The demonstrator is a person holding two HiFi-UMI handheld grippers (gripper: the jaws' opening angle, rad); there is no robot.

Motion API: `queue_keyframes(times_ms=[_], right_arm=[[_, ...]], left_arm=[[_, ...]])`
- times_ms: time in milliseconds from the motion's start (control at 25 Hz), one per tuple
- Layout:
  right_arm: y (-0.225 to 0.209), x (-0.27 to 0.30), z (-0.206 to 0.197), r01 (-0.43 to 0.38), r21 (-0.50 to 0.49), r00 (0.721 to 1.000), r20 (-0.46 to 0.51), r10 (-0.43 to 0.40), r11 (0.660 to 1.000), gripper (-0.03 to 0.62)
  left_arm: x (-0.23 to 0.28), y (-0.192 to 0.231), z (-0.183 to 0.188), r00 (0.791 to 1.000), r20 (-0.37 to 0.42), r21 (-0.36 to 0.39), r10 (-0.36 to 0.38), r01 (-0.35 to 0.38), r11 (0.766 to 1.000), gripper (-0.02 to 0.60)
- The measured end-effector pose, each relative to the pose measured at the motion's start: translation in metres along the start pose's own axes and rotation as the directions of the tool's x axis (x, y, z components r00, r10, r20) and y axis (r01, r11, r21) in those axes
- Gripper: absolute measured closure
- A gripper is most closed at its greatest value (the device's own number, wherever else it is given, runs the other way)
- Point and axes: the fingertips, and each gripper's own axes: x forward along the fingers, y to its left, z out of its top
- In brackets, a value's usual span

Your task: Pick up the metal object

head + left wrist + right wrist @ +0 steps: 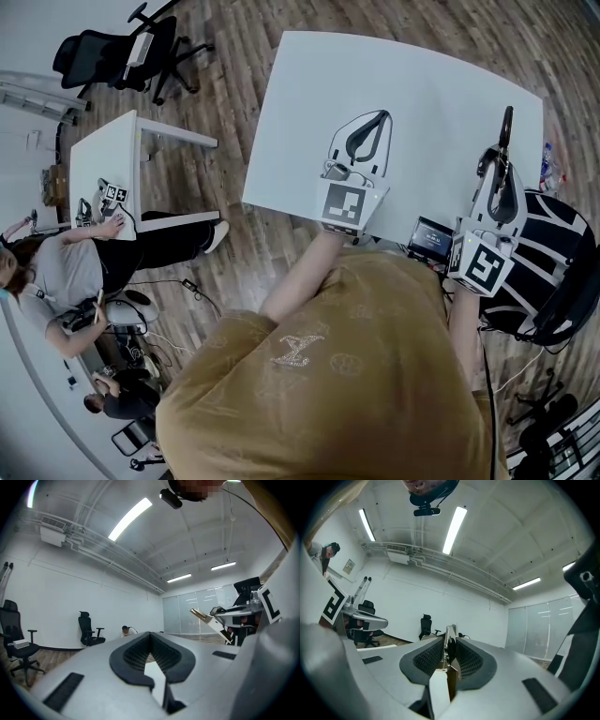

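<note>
L of metal object (450,644): table (412,103), chair (103,47), 2nd desk (98,155).

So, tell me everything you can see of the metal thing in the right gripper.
The metal object is a thin, flat, silvery piece with a small coil spring along one side, standing on edge. It is clamped between the ribbed black pads of the right gripper, and its tip sticks out beyond them. Nothing else touches it; what it is exactly I can't tell.
</note>
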Motion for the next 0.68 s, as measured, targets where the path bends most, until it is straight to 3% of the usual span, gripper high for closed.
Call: queue_keyframes(times_ms=[680], right_arm=[[0.0002, -0.0004, -0.0016, -0.007, 0.007, 1.000, -0.001, 0.007, 1.000, 0.499]], left_arm=[[0.0001, 0.0006, -0.0029, 1.000, -0.007, -0.002, 0.002, -0.002, 1.000, 0.578]])
